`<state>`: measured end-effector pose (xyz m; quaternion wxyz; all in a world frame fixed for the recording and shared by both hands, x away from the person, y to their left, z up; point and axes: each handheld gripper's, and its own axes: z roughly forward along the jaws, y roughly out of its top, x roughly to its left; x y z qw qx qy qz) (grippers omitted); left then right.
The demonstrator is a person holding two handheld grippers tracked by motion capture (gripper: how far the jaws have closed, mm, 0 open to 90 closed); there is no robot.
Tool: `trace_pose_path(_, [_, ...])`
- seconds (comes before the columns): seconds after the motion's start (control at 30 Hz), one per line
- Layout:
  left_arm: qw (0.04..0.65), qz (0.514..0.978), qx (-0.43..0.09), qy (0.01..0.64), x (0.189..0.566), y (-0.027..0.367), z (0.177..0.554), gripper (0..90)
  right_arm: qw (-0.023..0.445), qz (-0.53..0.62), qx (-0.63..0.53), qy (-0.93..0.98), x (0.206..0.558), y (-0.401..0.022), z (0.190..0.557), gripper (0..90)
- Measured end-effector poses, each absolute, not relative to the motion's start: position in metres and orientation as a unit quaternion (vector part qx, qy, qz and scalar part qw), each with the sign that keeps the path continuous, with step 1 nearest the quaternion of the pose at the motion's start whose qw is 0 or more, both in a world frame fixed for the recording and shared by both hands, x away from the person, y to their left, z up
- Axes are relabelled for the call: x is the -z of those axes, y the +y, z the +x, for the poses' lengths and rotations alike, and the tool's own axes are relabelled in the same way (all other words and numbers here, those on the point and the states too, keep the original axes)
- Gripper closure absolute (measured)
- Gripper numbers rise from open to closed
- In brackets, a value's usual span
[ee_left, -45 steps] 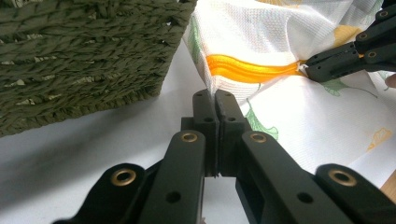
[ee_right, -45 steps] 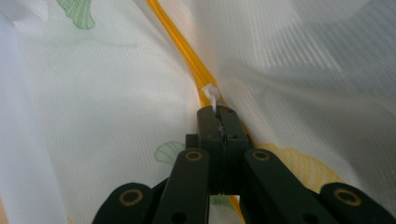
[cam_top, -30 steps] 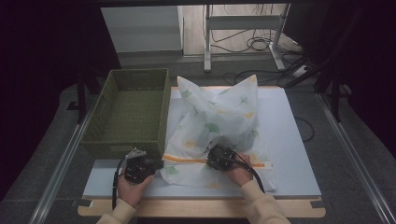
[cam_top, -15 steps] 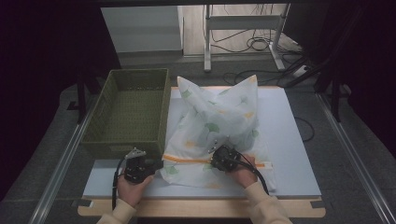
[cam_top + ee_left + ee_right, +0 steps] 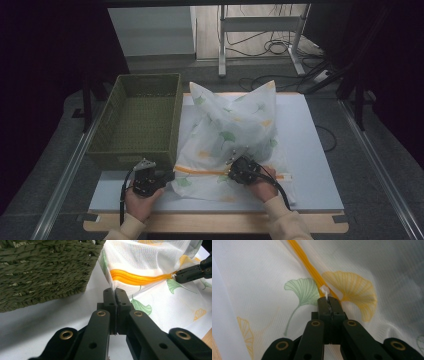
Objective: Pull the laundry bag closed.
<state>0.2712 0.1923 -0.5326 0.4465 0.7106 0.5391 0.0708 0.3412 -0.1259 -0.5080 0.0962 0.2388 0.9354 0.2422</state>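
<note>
Pinching the white zipper pull point(image 5: 325, 293), my right claw point(image 5: 328, 299) hides its end between pressed-together jaws; my left claw point(image 5: 115, 290) nips the mesh bag point(image 5: 231, 135) corner. Ahead, the orange zipper point(image 5: 140, 277) stretches straight between both claws

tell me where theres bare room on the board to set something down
Free: the strip right of the mesh bag out to the board edge, and inside the green basket. Crowded: the near edge, where both claws meet the bag.
</note>
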Motion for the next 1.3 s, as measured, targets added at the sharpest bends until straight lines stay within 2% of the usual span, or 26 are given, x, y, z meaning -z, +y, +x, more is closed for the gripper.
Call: trace_pose_path(1.3, [0.445, 0.713, -0.070, 0.538, 0.533, 0.193, 0.271, 89.6, 0.102, 0.268, -0.237, 0.928, 0.505, -0.165, 0.334, 90.0])
